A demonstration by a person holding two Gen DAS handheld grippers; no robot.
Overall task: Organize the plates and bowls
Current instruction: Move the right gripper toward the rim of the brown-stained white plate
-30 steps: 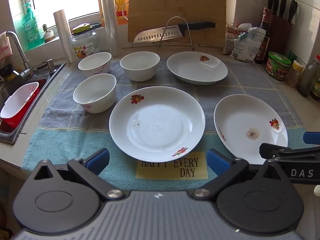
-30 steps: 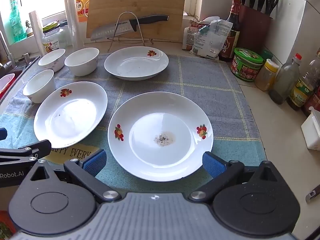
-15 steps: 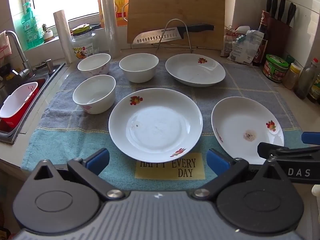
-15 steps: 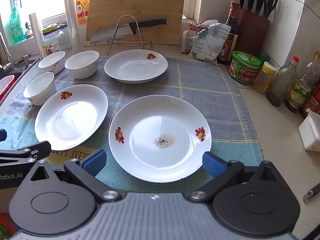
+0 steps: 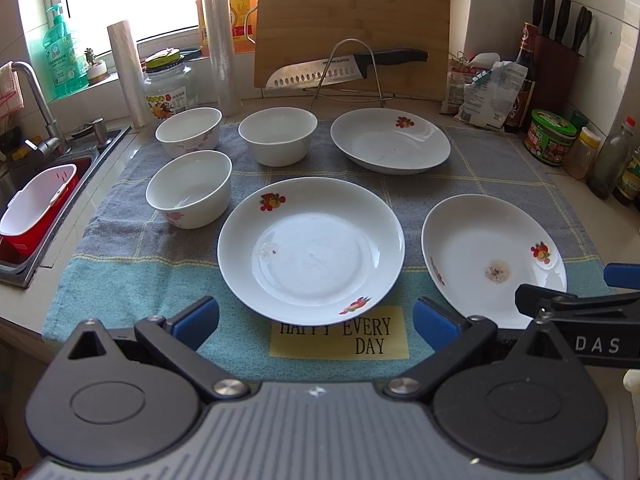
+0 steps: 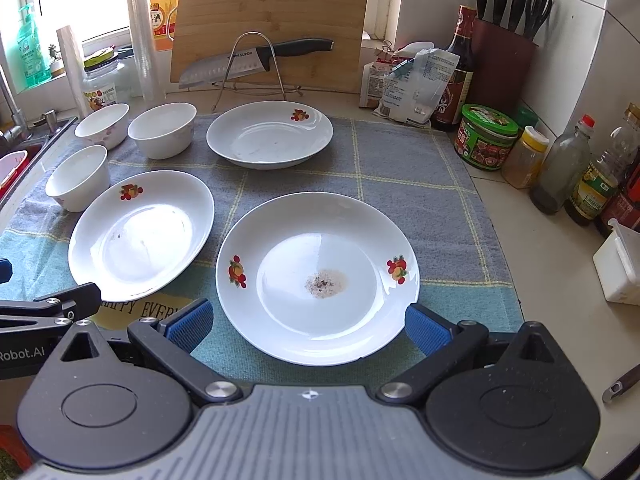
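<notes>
On the towel (image 5: pixel 120 280): three bowls (image 5: pixel 190 188) at the left edge, one plate (image 5: pixel 390 140) at the rear edge, one plate (image 5: pixel 310 244) ahead of my left claw (image 5: pixel 316 316), one plate (image 6: pixel 316 276) ahead of my right claw (image 6: pixel 306 322).

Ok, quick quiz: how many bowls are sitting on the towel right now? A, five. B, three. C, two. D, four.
B: three white bowls stand apart on the towel's left side: one near, one behind it by the jar, one beside that.
</notes>
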